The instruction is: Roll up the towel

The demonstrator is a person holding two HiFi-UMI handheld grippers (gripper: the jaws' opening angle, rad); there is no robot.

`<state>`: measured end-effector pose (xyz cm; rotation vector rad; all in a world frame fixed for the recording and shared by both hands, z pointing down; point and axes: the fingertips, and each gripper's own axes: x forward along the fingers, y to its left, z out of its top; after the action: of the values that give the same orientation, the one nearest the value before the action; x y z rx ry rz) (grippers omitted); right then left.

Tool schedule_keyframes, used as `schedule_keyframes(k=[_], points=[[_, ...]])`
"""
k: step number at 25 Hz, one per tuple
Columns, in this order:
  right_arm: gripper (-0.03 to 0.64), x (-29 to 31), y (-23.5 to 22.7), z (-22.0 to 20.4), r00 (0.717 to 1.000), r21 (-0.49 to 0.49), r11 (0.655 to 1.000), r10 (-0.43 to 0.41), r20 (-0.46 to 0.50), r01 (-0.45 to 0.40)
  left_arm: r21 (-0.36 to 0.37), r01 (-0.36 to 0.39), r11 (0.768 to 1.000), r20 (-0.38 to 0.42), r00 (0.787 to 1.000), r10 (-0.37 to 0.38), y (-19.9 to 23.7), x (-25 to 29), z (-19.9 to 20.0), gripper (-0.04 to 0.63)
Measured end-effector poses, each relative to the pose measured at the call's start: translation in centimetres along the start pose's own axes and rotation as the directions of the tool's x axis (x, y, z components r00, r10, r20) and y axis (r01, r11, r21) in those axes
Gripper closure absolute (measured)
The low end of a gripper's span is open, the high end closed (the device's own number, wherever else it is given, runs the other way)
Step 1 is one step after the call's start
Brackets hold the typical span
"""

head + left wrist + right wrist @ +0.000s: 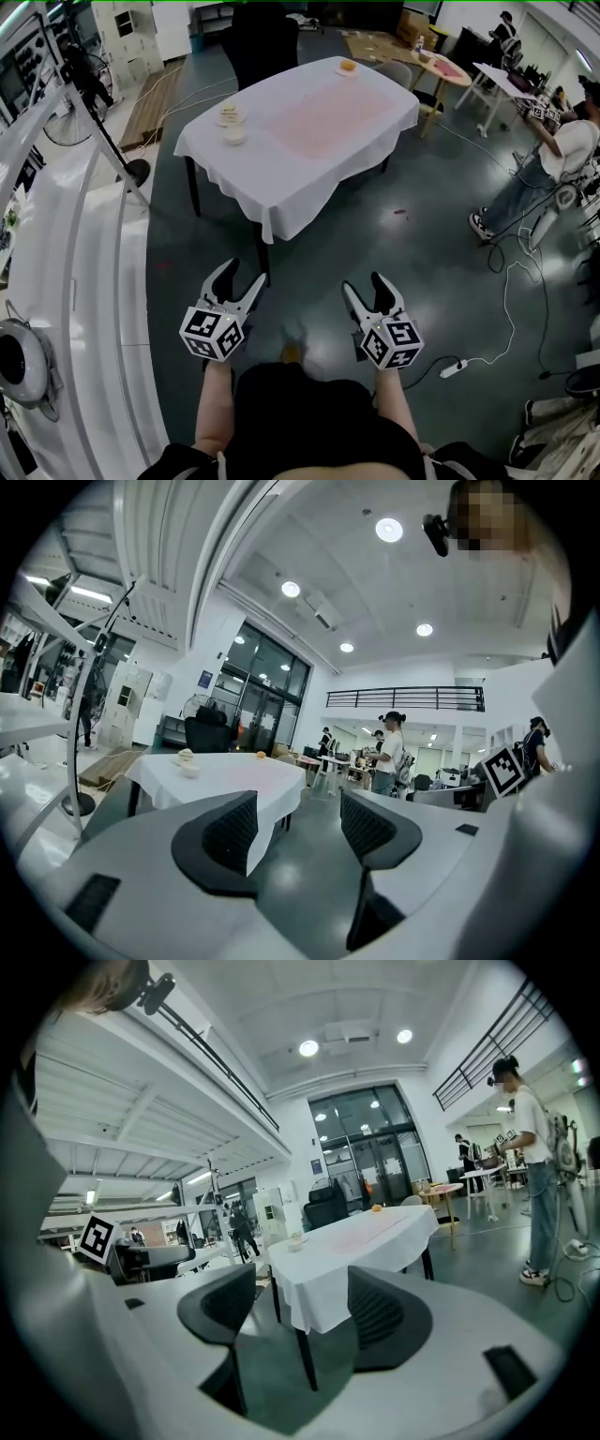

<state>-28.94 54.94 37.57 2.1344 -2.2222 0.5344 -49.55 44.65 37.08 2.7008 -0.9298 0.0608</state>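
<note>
A pale pink towel (328, 117) lies flat on a table under a white cloth (281, 192), some way ahead of me across the dark floor. My left gripper (242, 277) and right gripper (364, 284) hang side by side over the floor, short of the table's near corner. Both are open with nothing between the jaws. In the left gripper view the open jaws (298, 827) frame the table (234, 785). From the right gripper (300, 1312) the table (347, 1251) shows ahead, with the towel (370, 1225) a faint pink strip on top.
White cups (232, 127) stand at the table's left end and a small orange thing (348, 66) at its far edge. A black chair (262, 42) sits behind it. A person (553, 159) stands at the right. Cables (511, 309) and a power strip (453, 368) lie on the floor. A white structure (84, 281) runs along the left.
</note>
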Motion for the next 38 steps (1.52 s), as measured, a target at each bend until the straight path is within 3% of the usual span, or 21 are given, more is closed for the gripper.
schedule_keyframes(k=[17,26,38], points=[[0.299,4.7,-2.8,-2.0,0.999,0.067,0.998,0.011,-0.049,-0.008,0.003,0.011,1.0,-0.086,0.996,-0.011,1.3,5.4,-2.1,0.31],[0.299,14.3,-7.5,2.7,0.996,0.019,0.997,0.071,-0.055,-0.07,0.034,-0.034,0.999,-0.05,0.998,0.035,4.9,14.3,1.5,0.31],[0.299,26.2,-14.6,8.9,0.99,-0.029,0.991,0.129,-0.062,-0.131,0.007,-0.119,0.993,-0.026,0.993,0.119,8.7,26.5,5.2,0.31]])
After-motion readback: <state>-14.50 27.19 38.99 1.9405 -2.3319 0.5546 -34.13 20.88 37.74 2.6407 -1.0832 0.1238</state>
